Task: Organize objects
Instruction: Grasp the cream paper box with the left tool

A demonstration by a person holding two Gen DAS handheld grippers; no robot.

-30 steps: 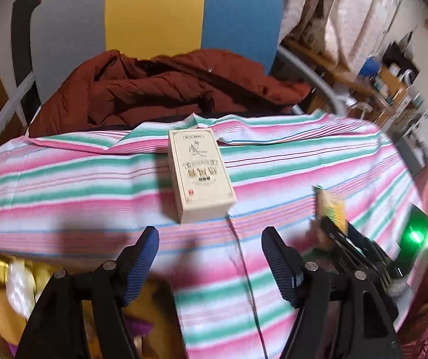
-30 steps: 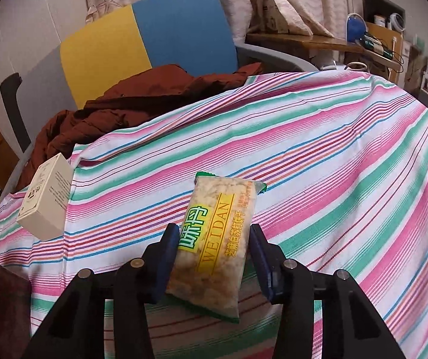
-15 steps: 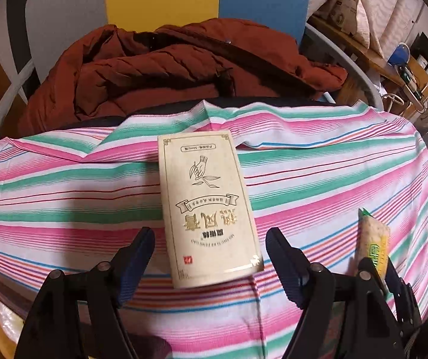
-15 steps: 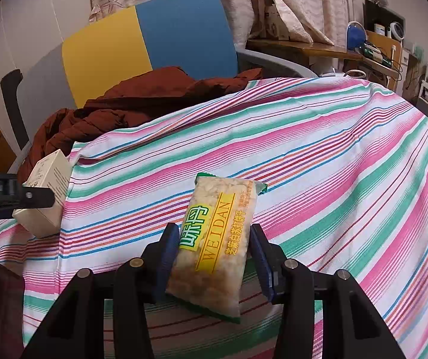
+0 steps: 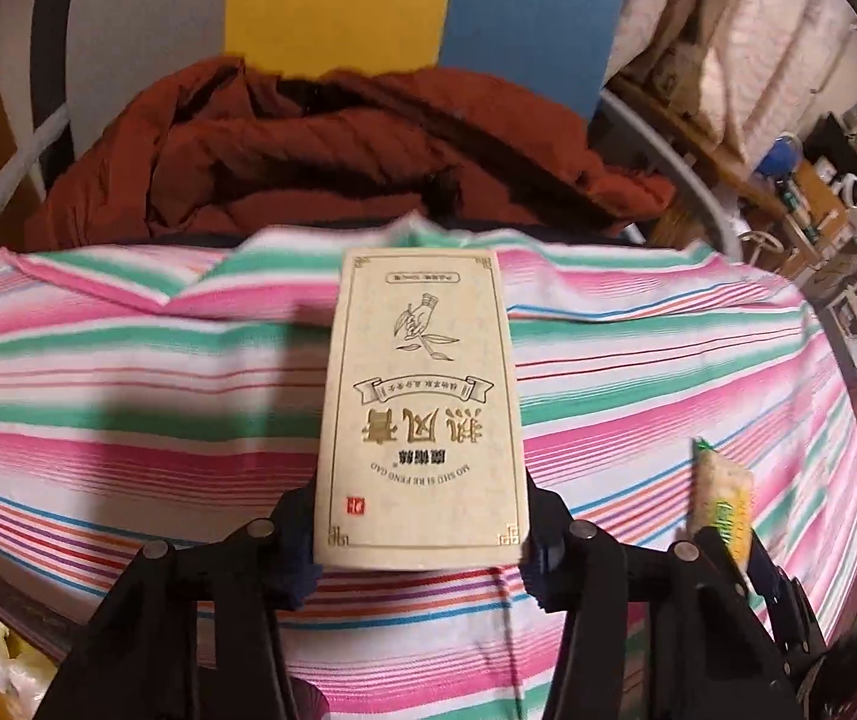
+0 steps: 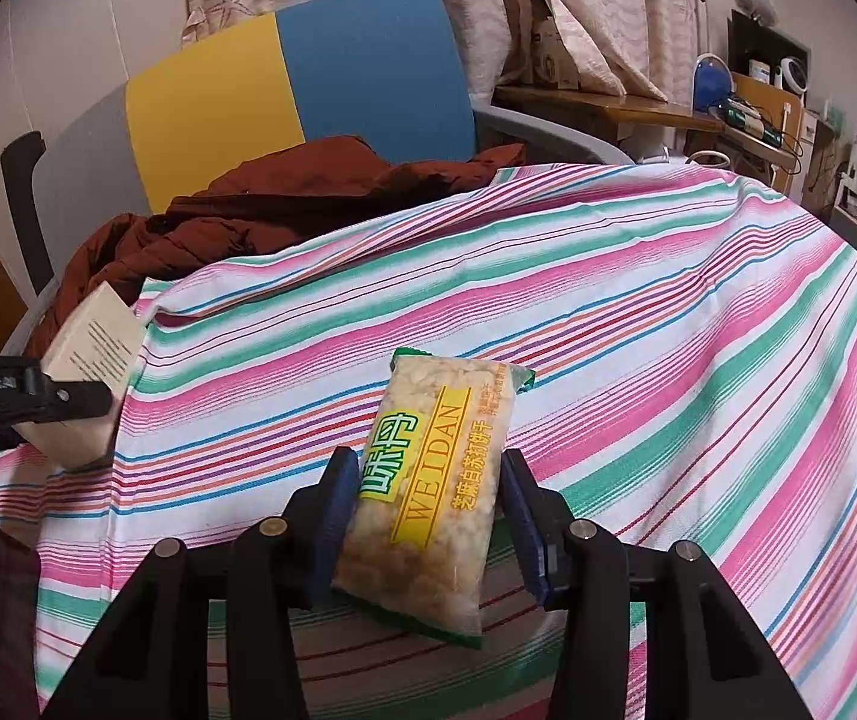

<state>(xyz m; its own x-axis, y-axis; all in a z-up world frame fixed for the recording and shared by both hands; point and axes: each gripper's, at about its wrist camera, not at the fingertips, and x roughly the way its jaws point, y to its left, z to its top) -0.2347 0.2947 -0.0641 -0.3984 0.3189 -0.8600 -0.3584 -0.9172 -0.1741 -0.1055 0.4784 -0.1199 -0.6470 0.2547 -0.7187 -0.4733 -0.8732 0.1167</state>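
Since a second ago the left gripper has come forward and down over the striped cloth, so the cream box, which then lay well ahead of its wide-spread fingers, now sits between them. Its jaws are closing, the blue pads meeting the box's two long sides near its close end. The right gripper has not shifted; its jaws are narrowed onto the snack packet, pads pressed against both edges, the packet's far end tilted up off the cloth.

The left wrist view shows the box's printed gold face and, at lower right, the packet edge-on with the right gripper's black frame under it. The right wrist view shows what that one hides: the box's plain side with small print, raised at an angle at the cloth's left edge, and the left gripper's black arm across it. Only this view gives the packet's yellow and green label.

Beyond the cloth in both views lies a rust-brown jacket on a chair with a grey, yellow and blue back.
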